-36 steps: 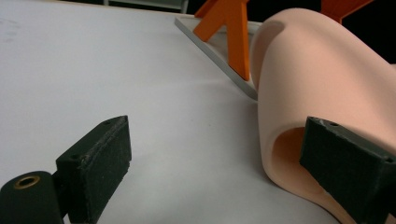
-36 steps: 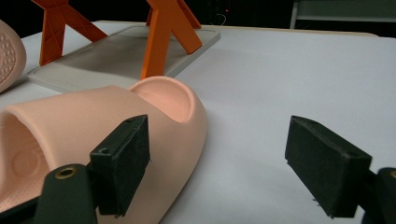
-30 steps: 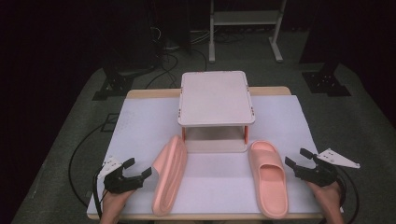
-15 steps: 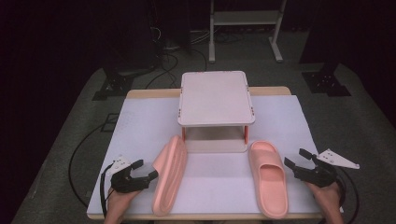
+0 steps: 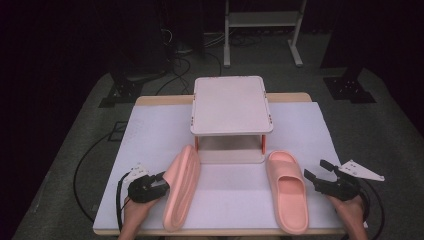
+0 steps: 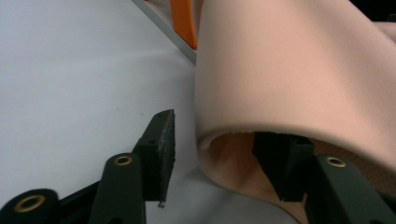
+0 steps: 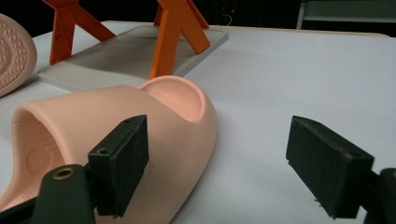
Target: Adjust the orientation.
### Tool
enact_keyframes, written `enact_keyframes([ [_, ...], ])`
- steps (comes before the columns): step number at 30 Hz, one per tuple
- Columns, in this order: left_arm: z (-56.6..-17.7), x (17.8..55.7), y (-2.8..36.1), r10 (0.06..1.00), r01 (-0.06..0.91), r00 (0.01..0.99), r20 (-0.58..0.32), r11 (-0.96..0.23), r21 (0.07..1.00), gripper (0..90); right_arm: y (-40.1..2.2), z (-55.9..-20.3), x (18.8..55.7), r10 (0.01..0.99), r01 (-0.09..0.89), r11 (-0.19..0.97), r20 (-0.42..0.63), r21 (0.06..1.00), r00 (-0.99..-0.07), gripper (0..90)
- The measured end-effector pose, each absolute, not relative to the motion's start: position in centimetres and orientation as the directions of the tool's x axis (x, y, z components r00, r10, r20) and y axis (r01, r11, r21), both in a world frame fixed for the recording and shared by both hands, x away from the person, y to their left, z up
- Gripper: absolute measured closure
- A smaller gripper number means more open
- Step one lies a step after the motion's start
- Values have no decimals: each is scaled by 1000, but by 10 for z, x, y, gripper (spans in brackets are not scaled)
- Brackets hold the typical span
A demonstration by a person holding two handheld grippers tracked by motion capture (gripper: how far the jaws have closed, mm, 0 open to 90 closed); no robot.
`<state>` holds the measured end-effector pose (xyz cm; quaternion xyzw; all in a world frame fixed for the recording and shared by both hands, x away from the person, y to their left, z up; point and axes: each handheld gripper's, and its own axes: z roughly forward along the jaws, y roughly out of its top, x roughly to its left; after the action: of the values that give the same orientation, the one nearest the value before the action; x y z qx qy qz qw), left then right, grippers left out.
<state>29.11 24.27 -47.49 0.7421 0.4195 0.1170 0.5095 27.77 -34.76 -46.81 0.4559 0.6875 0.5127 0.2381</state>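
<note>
Lying on its side just right of the left hand-held gripper [image 5: 159, 182], the left pink foam slipper [image 5: 181, 192] is straddled at its strap by closing jaws, not yet pinched; its long axis runs near-to-far.

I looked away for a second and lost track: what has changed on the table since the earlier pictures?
The left gripper has slid rightward up to the left slipper, which lies tipped on its side. Its jaws have just been closing, one inside the strap and one outside; the outer pad is not yet touching. The right gripper, open beside the right slipper, and the small shelf stayed put.
</note>
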Motion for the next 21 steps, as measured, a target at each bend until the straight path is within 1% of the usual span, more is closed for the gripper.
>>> enact_keyframes([
  [2, -475, 292, 241, 737, 502, 624, -259, -124, 856, 525, -348, -468, 277, 871, 383, 56, 142, 922, -471, 207],
  [5, -474, 292, 240, 732, 500, 629, -261, -124, 857, 551, -348, -468, 277, 871, 385, 55, 144, 921, -470, 207],
  [13, -473, 292, 238, 721, 496, 633, -283, -97, 863, 558, -348, -469, 278, 870, 387, 58, 143, 920, -471, 207],
  [21, -468, 289, 233, 717, 471, 644, -267, -96, 877, 554, -347, -469, 278, 870, 387, 61, 141, 920, -473, 207],
])
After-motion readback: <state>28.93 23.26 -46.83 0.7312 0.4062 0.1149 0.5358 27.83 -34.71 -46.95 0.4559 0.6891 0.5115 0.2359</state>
